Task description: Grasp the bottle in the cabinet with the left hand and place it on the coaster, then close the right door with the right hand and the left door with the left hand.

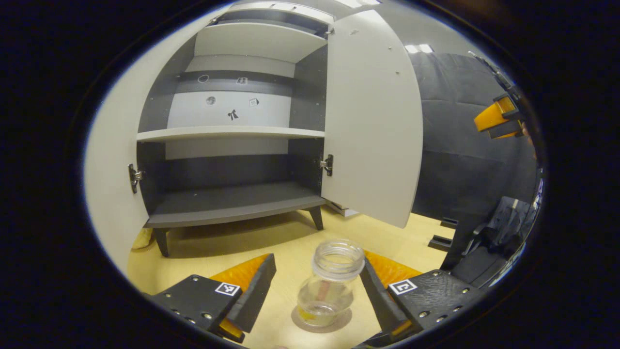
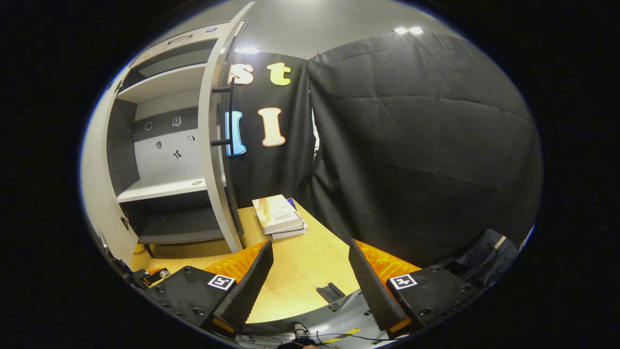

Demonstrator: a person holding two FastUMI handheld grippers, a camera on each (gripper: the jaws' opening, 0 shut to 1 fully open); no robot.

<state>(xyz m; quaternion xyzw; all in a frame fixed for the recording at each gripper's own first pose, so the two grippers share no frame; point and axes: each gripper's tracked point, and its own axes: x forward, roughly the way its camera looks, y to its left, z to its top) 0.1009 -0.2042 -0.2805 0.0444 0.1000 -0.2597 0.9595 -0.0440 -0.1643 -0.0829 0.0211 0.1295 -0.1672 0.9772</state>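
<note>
Left claw (image 1: pixel 317 295) wide open, fingers standing either side of the bottle (image 1: pixel 331 283) with clear gaps, touching nothing. Bottle upright, clear, lidless, resting on the round coaster (image 1: pixel 322 321) on the tabletop (image 1: pixel 290 242), near the camera and in front of the cabinet (image 1: pixel 232 133). Cabinet shelves bare in the left gripper view, apart from small markings on the back wall. Right door (image 1: pixel 373 121) swung out toward the camera; left door (image 1: pixel 114 155) also open, seen as a pale panel at the far left.

Right claw (image 2: pixel 310 278) likewise wide open and holding nothing, hanging over bare tabletop to the right of the right door's edge, well apart from the door handle (image 2: pixel 230 114). Stack of books (image 2: pixel 279 216) lying farther back near the black cloth.

Judged from this: fetch and placement seemingly done, bottle released on the coaster. Left to do: draw the left claw clear of the bottle, push the right door shut with the right claw, then the left door with the left claw.
</note>
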